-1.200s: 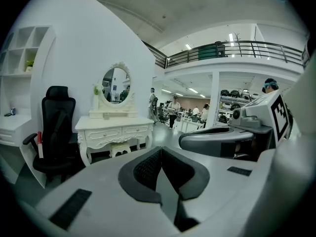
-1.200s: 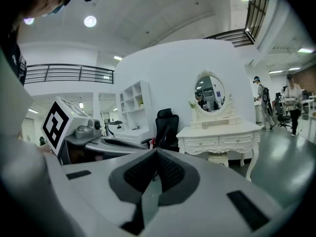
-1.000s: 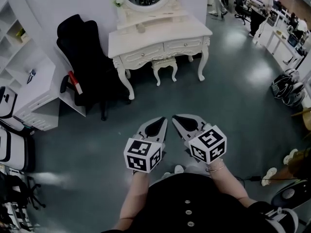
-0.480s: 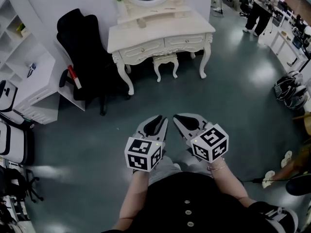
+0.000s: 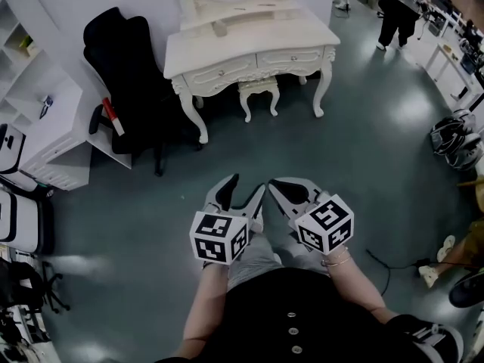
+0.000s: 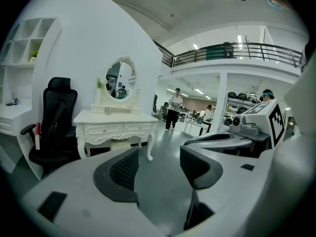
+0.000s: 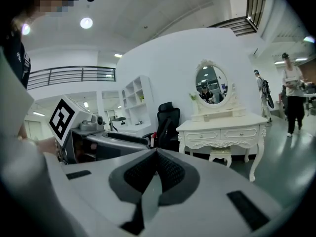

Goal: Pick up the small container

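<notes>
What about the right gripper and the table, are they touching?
Apart. The head view shows the right gripper held well short of the table, with floor between them.

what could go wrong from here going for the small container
The small container sits toward the back of the dressing table, far off; a long reach across the top may knock it.
The stool under the table and the black office chair beside it could obstruct the approach.
The right hand-held gripper is shut and would bump it.
</notes>
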The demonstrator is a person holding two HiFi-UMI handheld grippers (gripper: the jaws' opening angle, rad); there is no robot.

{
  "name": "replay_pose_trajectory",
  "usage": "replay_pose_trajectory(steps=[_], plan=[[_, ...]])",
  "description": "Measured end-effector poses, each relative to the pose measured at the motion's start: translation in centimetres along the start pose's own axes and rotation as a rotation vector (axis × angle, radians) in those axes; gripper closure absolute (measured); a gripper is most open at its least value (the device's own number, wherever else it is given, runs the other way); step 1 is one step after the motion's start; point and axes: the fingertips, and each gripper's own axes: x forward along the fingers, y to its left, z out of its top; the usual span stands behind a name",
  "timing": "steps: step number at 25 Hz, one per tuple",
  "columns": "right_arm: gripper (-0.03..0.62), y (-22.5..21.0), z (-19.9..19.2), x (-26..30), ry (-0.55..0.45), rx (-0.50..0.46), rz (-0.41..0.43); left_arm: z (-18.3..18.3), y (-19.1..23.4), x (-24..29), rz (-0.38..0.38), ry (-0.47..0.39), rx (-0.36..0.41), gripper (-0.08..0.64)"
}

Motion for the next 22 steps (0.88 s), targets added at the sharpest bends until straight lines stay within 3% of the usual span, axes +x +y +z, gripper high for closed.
replay_pose_trajectory(steps=[9, 22], plan=[[0.591, -6.3, 3.0, 5.6, 0.002, -0.033, -0.045, 3.5, 5.9, 6.4, -0.018, -0.009, -0.008, 0.318], [0.591, -14.8, 10.4, 18.7, -0.019, -0.047, -0.056, 13.5, 19.3, 15.8, -0.032, -0.071, 0.021, 0.319]])
